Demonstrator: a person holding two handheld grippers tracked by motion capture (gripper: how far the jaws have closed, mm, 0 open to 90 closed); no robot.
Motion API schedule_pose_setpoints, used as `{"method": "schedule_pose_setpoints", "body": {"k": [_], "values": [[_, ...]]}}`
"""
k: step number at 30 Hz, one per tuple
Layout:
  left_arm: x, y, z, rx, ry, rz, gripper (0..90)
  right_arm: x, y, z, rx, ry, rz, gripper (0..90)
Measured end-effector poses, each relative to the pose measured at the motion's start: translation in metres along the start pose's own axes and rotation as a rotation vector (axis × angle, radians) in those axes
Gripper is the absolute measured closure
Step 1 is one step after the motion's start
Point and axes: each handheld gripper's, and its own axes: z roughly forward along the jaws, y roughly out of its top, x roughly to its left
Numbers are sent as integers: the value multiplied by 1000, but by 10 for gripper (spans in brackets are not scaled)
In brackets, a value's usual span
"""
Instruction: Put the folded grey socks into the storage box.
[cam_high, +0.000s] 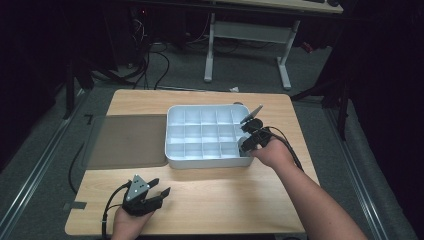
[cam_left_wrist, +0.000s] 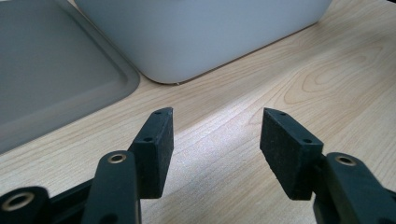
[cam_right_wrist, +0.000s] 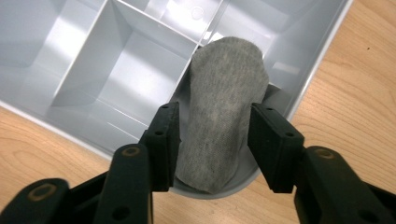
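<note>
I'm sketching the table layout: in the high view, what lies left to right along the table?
Grey lid → white compartment tray → right gripper, over the tray's right edge.

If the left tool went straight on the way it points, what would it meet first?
Likely the near wall of the white divided box, after bare table; the left tool is open and empty, and the grey lid lies off to one side.

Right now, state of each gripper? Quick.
Left gripper: open, holding nothing, over the wooden table.
Right gripper: shut on the grey sock, at the corner compartment of the divided white tray.
</note>
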Motion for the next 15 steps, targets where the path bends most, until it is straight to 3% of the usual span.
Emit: {"method": "schedule_pose_setpoints", "body": {"k": [5, 15], "values": [[-1, 0, 0, 5, -4, 4, 449, -3, 1, -4, 22, 23, 17, 703], [0, -1, 1, 11, -6, 5, 449, -1, 8, 19, 104, 31, 1, 765]]}}
